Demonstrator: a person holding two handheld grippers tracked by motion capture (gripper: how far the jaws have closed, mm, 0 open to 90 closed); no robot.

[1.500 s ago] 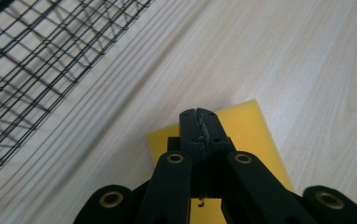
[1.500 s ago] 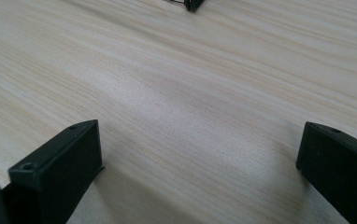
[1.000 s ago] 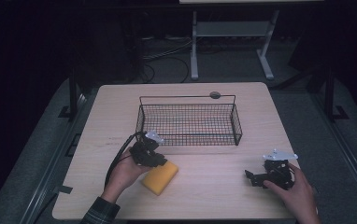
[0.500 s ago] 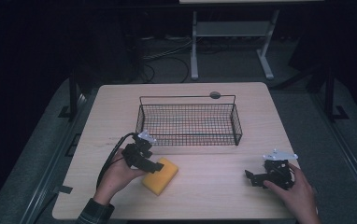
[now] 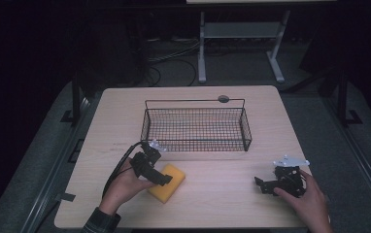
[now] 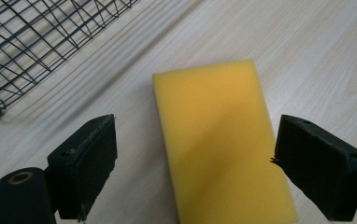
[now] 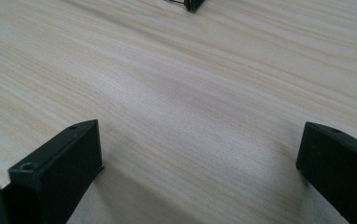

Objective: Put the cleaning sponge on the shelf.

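Note:
A yellow sponge (image 5: 168,182) lies flat on the wooden table (image 5: 212,213), in front of the wire basket's left end. My left gripper (image 5: 162,177) hovers over the sponge's near-left part. Its jaws have just been opening and now stand wide; in the left gripper view the sponge (image 6: 221,140) lies between the two pads (image 6: 90,161) without either pressing on it. My right gripper (image 5: 262,184) rests at the table's right front, open, with bare wood (image 7: 190,121) between its jaws.
A black wire basket (image 5: 196,127) stands empty at the middle of the table, its corner (image 6: 8,46) close to the left gripper. A small round dark cap (image 5: 223,99) sits in the tabletop behind the basket. Dark floor and a white stand (image 5: 237,34) lie beyond.
The left gripper's jaws have opened and let go of the sponge, which now lies on the table. The left hand shifted slightly. The right hand stayed put.

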